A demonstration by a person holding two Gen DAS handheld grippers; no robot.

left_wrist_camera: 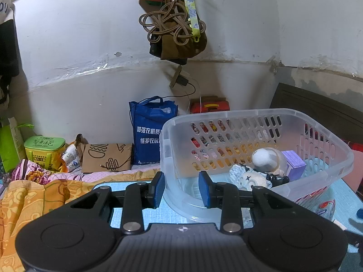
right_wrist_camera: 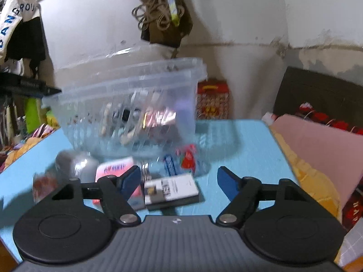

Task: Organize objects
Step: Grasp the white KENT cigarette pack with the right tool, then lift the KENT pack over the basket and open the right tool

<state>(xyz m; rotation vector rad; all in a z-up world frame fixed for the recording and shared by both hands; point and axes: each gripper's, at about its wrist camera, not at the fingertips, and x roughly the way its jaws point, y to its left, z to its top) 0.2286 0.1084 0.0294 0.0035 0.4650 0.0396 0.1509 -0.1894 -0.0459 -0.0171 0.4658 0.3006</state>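
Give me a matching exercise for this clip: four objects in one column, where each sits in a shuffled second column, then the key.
Objects
1. purple box
2. white ball
3. black-and-white box
4. blue tote bag

Places
A. on the blue mat, between the open right gripper fingers
B. inside the clear basket, against its right wall
C. standing by the wall, behind and left of the basket
D. inside the basket, just left of the purple box

Pairs: 1-B, 2-D, 3-A, 4-C
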